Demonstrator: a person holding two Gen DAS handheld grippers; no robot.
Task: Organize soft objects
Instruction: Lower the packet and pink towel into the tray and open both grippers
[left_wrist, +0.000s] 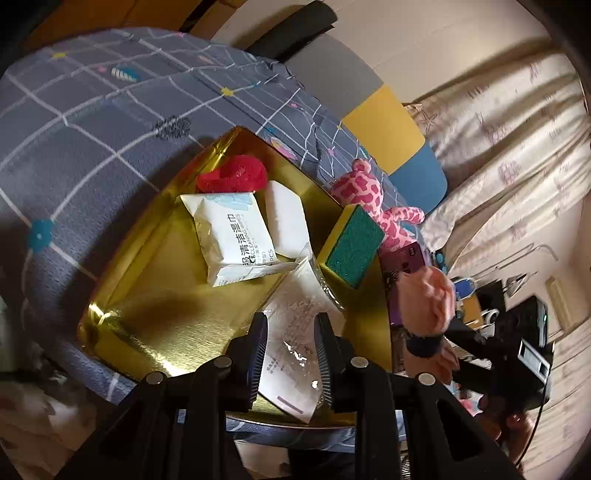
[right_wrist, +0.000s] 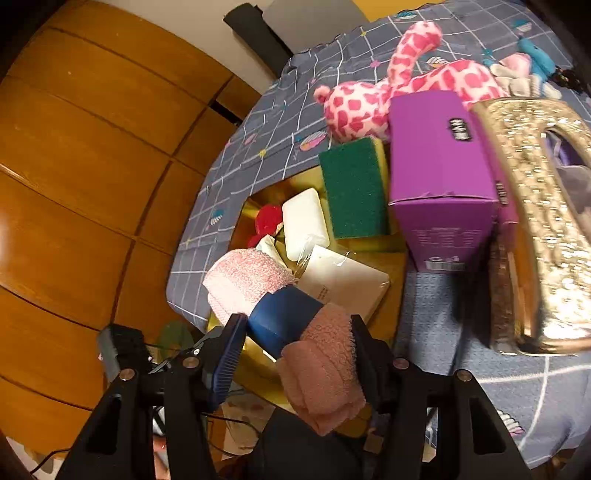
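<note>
- Only the left wrist view shows the gold tray's (left_wrist: 177, 317) bare floor, with a white wet-wipe pack (left_wrist: 236, 240) lying flat beside a red plush piece (left_wrist: 232, 177).
- The left gripper (left_wrist: 291, 354) stands narrowly parted over a clear-wrapped white packet (left_wrist: 295, 332); its pads are not seen pressing it.
- Only the right wrist view shows the right gripper (right_wrist: 295, 347) clamped on a pink fluffy towel roll with a blue band (right_wrist: 284, 321), above the tray's near edge.
- The glittery gold box (right_wrist: 546, 221) is blurred.

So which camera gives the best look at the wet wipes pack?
The left wrist view: the wipes pack lies fully visible in the gold tray, label readable. The right wrist view shows only a corner behind the pink towel.
</note>
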